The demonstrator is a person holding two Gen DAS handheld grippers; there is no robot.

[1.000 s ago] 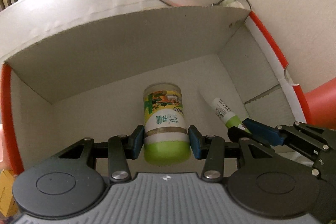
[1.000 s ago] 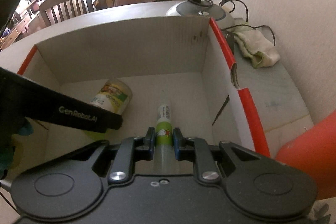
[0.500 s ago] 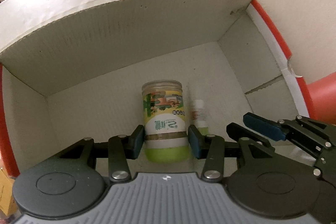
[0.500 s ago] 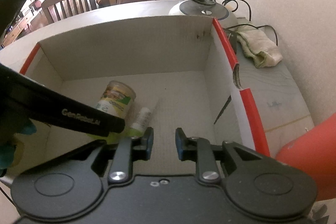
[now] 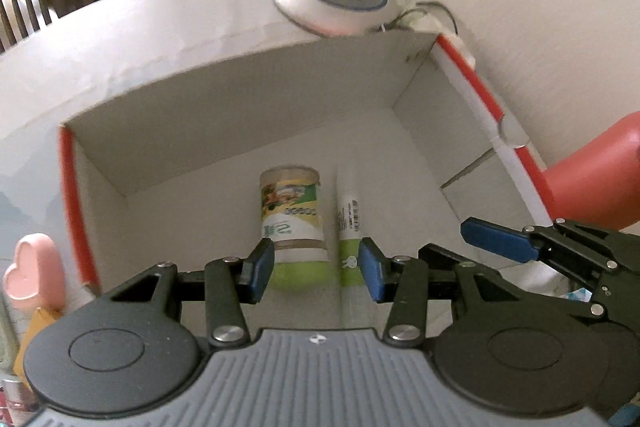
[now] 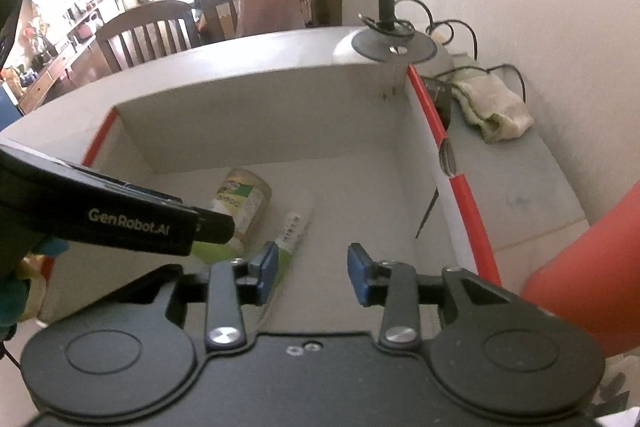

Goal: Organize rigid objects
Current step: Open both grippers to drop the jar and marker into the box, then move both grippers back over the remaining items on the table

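Both pairs of jaws parted and empty: left gripper poised above the jar, pads clear of it; right gripper just opened, nothing between. Cylindrical jar, green-lidded, paper-labelled, lying beside slim green-and-white tube on the matte cardboard box floor.

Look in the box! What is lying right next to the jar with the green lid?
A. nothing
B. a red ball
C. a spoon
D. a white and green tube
D: a white and green tube lies on the floor of the box alongside the jar.
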